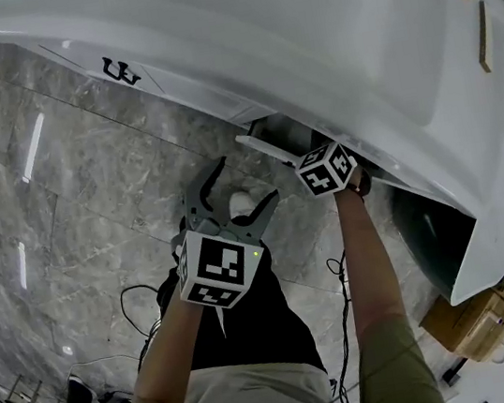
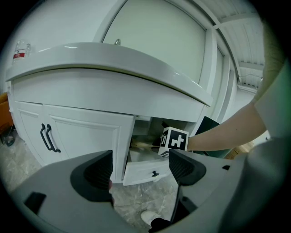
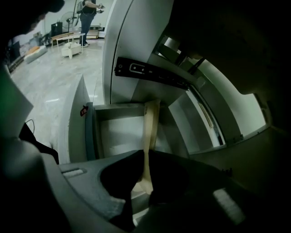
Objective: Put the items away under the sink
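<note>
Firstly, right gripper (image 3: 144,175): jaws drawn narrow and clamped on a pale wooden utensil (image 3: 150,129). This is possibly a spatula or spoon, as its far end is dim. The utensil's length runs forward over the inside of the open drawer (image 3: 119,136).

Left gripper (image 2: 141,169): jaws spread wide with nothing between them. It is held out in front of the counter's front edge, above the marble floor (image 1: 91,202) and the person's white shoe (image 1: 241,205).

Drawer: white, small dark knob on its front. It is pulled out beneath the front edge of the counter (image 1: 322,42), toward the right corner. A black slide rail (image 3: 150,73) is mounted above it.

Cabinet doors (image 2: 68,136): white, closed, paired black handles, under the front edge toward the left corner.

Cardboard box (image 1: 465,319): on the floor beyond the counter's right corner.
</note>
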A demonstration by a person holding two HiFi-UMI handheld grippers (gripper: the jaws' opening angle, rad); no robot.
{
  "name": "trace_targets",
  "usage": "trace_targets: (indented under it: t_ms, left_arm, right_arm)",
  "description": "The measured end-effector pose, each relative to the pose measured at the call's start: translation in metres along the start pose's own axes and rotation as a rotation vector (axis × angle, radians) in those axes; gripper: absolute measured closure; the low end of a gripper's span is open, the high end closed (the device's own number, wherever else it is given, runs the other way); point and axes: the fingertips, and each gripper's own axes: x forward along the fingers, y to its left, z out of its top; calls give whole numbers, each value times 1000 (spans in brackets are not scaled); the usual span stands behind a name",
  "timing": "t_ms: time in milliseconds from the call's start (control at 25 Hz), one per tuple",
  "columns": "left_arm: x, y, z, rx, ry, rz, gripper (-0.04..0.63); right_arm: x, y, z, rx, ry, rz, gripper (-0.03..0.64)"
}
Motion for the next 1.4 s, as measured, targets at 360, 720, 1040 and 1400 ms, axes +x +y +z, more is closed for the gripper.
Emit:
trace_targets:
  t_ms: [360, 720, 1040, 1400]
  left_arm:
    - [10, -6, -5, 8, 35, -32, 215]
    - [11, 2, -6, 2, 40, -3, 213]
    - [10, 4, -6, -11, 35, 14, 213]
    - [5, 4, -6, -19, 38, 15, 213]
  right_arm:
    - [11, -2, -7, -81, 62, 31, 587]
    - [8, -8, -12, -46, 123, 24, 584]
    - [6, -13, -12, -26, 106, 8, 567]
    - [0, -11, -11, 83, 92, 42, 438]
